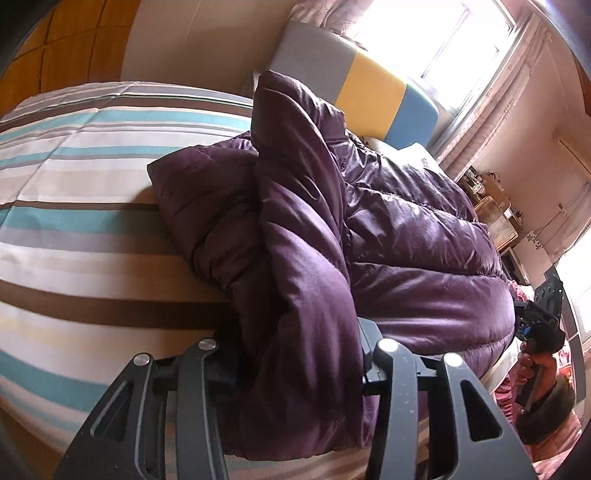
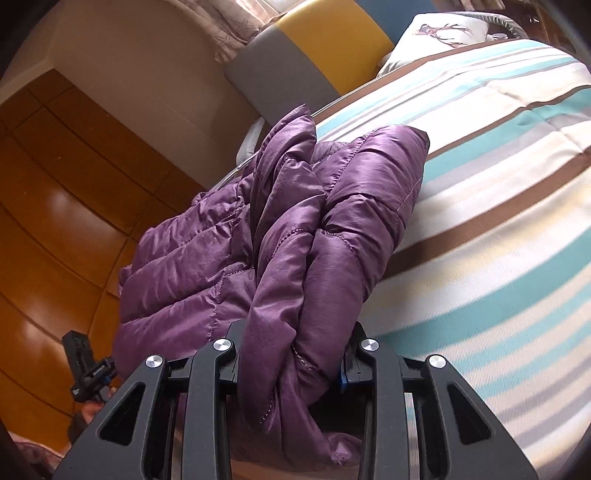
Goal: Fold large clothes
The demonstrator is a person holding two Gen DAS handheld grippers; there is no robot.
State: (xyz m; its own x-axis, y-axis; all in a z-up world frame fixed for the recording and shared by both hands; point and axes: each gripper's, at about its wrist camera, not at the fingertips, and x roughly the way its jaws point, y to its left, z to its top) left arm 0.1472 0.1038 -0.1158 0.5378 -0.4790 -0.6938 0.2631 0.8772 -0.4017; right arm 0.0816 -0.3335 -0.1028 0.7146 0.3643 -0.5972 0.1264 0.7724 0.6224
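A purple quilted down jacket [image 1: 406,236] lies bunched on a striped bed [image 1: 74,206]. My left gripper [image 1: 299,354] is shut on a thick fold of the jacket's edge, which fills the gap between the fingers. In the right wrist view the jacket [image 2: 207,266] lies at the bed's left edge. My right gripper [image 2: 295,354] is shut on another bunched fold of it. The right gripper also shows in the left wrist view [image 1: 535,317] at the far right. The left gripper shows in the right wrist view [image 2: 88,373] at the lower left.
The striped duvet [image 2: 480,221] covers the bed. A grey, yellow and blue headboard [image 1: 369,85] stands behind, with a white pillow [image 2: 439,33] near it. Wooden floor [image 2: 48,206] lies beside the bed. A bright window [image 1: 461,44] and a cluttered side table [image 1: 495,218] are beyond.
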